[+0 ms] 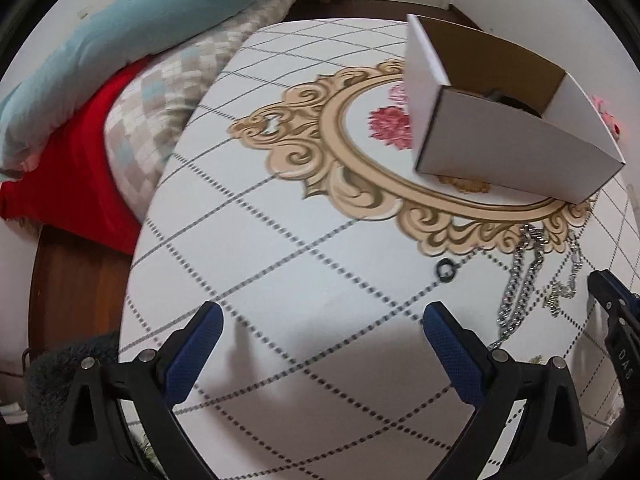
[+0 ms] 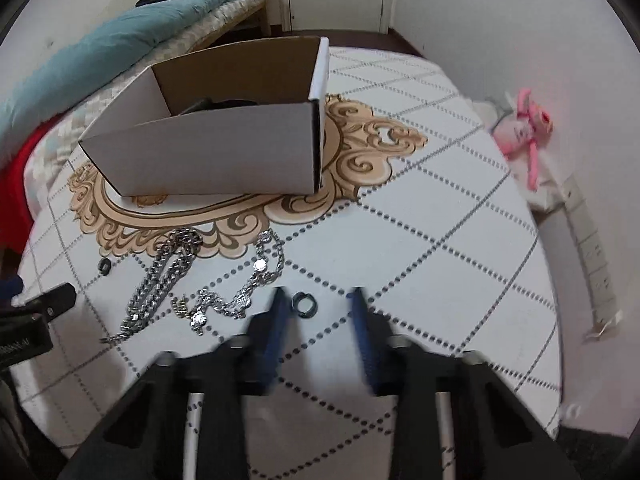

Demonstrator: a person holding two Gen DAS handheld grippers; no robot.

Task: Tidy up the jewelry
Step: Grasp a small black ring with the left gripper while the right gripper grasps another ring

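On the round white table (image 2: 440,240) a small dark ring (image 2: 304,303) lies between the fingertips of my right gripper (image 2: 316,294); the blue pads stand apart on either side of it and do not press it, so the gripper is open. To its left lie a thin crystal necklace (image 2: 256,276), a thick silver chain (image 2: 160,284) and a black ring (image 2: 105,266). An open white cardboard box (image 2: 208,156) with dark items inside stands behind them. My left gripper (image 1: 322,316) hangs wide open over bare tablecloth, with the black ring (image 1: 445,270) and the chain (image 1: 520,280) to its right.
Bedding lies left of the table: a teal pillow (image 1: 140,40), a checked quilt (image 1: 160,96) and a red blanket (image 1: 80,184). A pink plush toy (image 2: 524,128) and a power strip (image 2: 596,264) sit by the wall on the right. The box (image 1: 512,148) stands on the gold ornament.
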